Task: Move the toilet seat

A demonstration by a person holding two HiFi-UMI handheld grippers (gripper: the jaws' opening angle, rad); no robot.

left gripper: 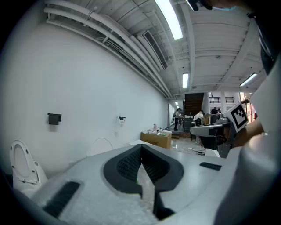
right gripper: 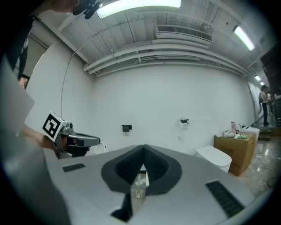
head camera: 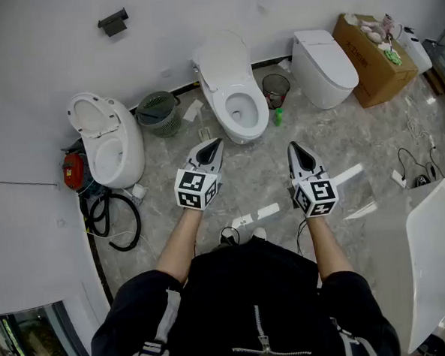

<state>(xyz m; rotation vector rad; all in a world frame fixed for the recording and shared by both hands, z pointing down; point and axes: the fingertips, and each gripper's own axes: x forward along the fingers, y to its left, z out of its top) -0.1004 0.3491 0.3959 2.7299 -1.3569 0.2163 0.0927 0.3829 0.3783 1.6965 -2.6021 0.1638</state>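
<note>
Grey marbled floor [head camera: 252, 175] below a white wall, three white toilets in a row along it. Left gripper [head camera: 214, 144] and right gripper [head camera: 293, 146] held side by side and apart, both pinched fully closed, tips meeting, gripping nothing and touching nothing. Toilet seat [head camera: 227, 96] at 12 o'clock ahead of them, on the middle toilet [head camera: 219, 57], well clear of both tips. Cardboard box [head camera: 370, 66] at 2 o'clock, its dark print too small to read. Black-and-white square markers on each gripper's cube.
</note>
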